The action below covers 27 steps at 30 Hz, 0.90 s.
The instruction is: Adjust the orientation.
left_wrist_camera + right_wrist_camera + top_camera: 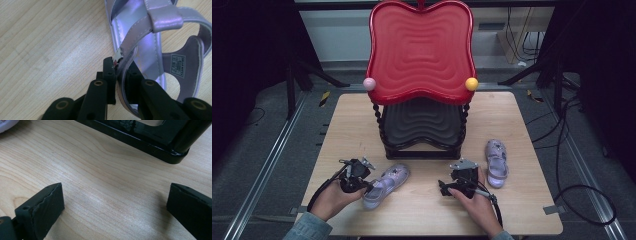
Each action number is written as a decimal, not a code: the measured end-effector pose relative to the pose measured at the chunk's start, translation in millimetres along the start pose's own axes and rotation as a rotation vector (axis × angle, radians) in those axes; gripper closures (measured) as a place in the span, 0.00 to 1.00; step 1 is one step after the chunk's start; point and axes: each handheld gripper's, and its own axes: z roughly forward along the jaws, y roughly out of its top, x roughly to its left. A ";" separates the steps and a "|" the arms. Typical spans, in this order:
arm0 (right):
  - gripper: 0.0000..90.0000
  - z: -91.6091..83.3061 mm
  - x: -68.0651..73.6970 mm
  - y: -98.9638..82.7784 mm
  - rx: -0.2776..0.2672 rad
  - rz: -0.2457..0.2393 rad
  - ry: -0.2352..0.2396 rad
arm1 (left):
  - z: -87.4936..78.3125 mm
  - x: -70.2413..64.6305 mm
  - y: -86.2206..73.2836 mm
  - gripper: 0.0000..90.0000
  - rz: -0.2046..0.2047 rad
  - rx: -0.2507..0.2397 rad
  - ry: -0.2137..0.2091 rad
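Observation:
A lilac child's sandal [388,183] lies on the wooden table at front left, toe toward the rack. My left gripper [371,186] is shut on its side strap; in the left gripper view the black jaws [120,67] pinch the sandal [150,45] edge right by the small metal buckle [119,53]. A matching second sandal [497,162] lies at the right, apart from both grippers. My right gripper [444,188] rests low over bare wood at front centre, its jaws [115,200] wide open with nothing between them.
A two-tier stand occupies the table's back centre: red apple-shaped tray [421,50] above a black tray [422,125], with a pink knob [369,83] and a yellow knob [471,83]. Its black base [150,142] lies just beyond the right gripper. Cables trail on the floor at right.

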 end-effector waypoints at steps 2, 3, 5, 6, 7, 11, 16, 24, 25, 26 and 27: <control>0.02 0.1 -0.1 0.0 0.000 0.000 -0.001 | -3.9 -1.8 0.3 0.82 0.007 -0.009 0.015; 0.02 0.1 0.0 0.0 0.000 0.000 -0.001 | -5.9 -3.0 0.4 0.76 -0.001 -0.022 0.025; 0.02 0.0 0.0 0.0 0.000 0.000 0.000 | -15.6 -5.4 0.3 0.73 -0.003 -0.055 0.046; 0.02 0.1 0.0 0.0 0.000 0.000 -0.001 | -19.5 -6.5 0.2 0.67 -0.007 -0.067 0.059; 0.02 0.1 0.0 0.0 0.000 0.000 -0.001 | -24.5 -8.0 -0.1 0.64 -0.005 -0.080 0.070; 0.02 0.1 0.0 0.0 0.000 0.000 -0.001 | -41.5 -17.8 -2.6 0.58 0.013 -0.128 0.081; 0.02 0.1 0.0 0.0 0.000 0.000 -0.001 | -50.0 -33.1 -2.8 0.55 0.044 -0.136 0.075; 0.02 0.1 0.0 0.0 0.000 0.000 -0.001 | -40.0 -56.4 7.0 0.61 0.100 -0.074 0.037; 0.02 0.1 0.0 0.0 0.000 0.001 0.000 | -38.7 -56.8 7.6 0.62 0.104 -0.069 0.034; 0.02 0.1 0.0 0.0 0.000 0.001 -0.001 | -36.8 -58.0 8.3 0.62 0.103 -0.068 0.035; 0.02 0.1 0.0 0.0 0.000 0.001 -0.001 | -33.4 -59.8 9.8 0.62 0.109 -0.054 0.037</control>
